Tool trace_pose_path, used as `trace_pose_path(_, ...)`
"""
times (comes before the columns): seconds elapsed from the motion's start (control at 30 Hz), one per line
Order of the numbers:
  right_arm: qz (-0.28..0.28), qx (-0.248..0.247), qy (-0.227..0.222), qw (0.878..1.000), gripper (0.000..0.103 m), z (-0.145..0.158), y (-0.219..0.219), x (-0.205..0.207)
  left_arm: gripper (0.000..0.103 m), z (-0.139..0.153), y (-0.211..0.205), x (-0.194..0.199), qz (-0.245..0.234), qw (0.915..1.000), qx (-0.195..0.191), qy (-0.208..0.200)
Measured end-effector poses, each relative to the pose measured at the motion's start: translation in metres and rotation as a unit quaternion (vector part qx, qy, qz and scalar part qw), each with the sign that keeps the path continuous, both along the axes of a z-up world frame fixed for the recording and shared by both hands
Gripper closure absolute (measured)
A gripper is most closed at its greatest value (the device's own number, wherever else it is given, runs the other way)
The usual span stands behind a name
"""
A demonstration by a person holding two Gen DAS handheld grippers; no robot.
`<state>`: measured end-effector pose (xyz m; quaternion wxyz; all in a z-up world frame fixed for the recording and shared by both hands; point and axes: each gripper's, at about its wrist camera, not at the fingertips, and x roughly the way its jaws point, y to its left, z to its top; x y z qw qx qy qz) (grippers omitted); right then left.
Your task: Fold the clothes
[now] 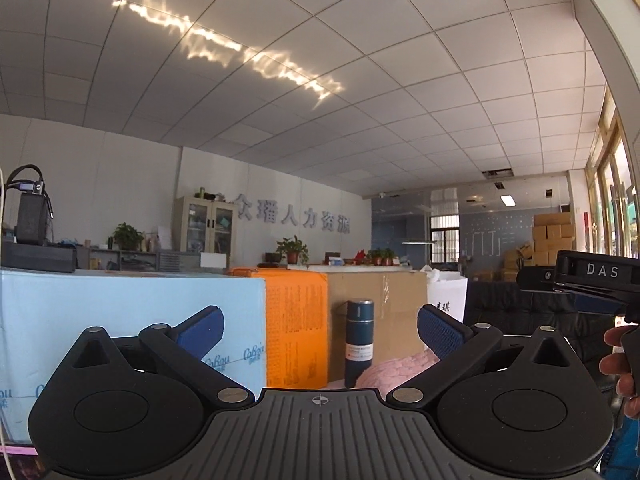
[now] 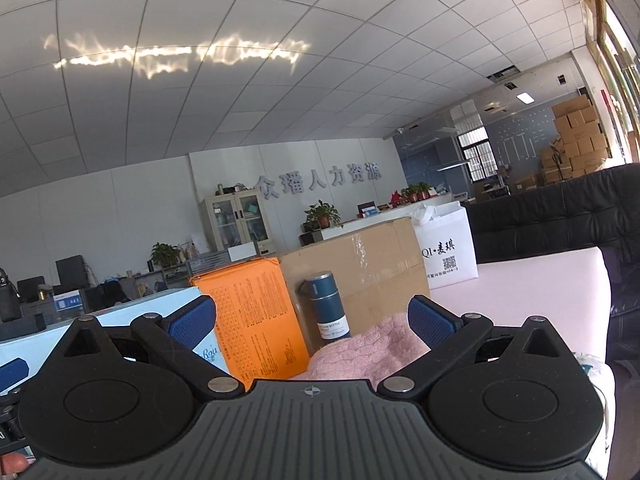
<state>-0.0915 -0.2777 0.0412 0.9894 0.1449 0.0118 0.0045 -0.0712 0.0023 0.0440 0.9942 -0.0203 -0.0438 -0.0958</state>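
A pink knitted garment (image 1: pixel 394 372) lies bunched low in the left wrist view, mostly hidden behind the gripper body. My left gripper (image 1: pixel 320 330) is open, tilted upward, nothing between its blue pads (image 1: pixel 438 330). In the right wrist view the same pink garment (image 2: pixel 368 350) sits heaped just ahead, between and below the open fingers of my right gripper (image 2: pixel 314 320). No cloth is pinched in either one. The right gripper's body (image 1: pixel 592 278) shows at the right edge of the left wrist view, with a hand (image 1: pixel 618 364) on it.
A dark teal bottle (image 2: pixel 326 306) stands upright right behind the garment. Behind it are an orange box (image 2: pixel 252 320), a brown carton (image 2: pixel 360 264) and a light blue box (image 1: pixel 132 344). A white bag (image 2: pixel 446 240) stands on the pale pink table (image 2: pixel 540 300). A black sofa (image 2: pixel 560 216) lies beyond.
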Motion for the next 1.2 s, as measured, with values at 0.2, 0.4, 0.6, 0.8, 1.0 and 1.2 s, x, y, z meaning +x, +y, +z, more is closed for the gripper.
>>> trace_pose_path(0.2,-0.04,0.0,0.048,0.998,0.0,-0.006,0.024,-0.001,0.0,0.0,0.008,0.007,0.021,0.9981,-0.051,0.028)
trace_pose_path(0.4,-0.018,-0.002,0.084,0.996,0.0,-0.019,0.032,0.01,0.0,-0.009,0.013,0.015,0.041,0.9937,-0.088,0.055)
trace_pose_path(0.6,-0.013,-0.019,0.117,0.993,0.0,-0.038,0.037,0.037,0.0,-0.018,0.026,0.028,0.06,0.989,-0.101,0.089)
trace_pose_path(0.8,0.011,-0.015,0.15,0.988,0.0,-0.059,0.039,0.062,0.0,-0.033,0.027,0.047,0.074,0.9823,-0.104,0.137)
trace_pose_path(1.0,0.026,-0.017,0.162,0.986,0.0,-0.067,0.036,0.067,0.0,-0.044,0.021,0.059,0.078,0.9777,-0.094,0.171)
trace_pose_path(1.2,0.017,-0.006,0.162,0.987,0.0,-0.069,0.026,0.061,0.0,-0.048,0.01,0.058,0.081,0.9778,-0.077,0.177)
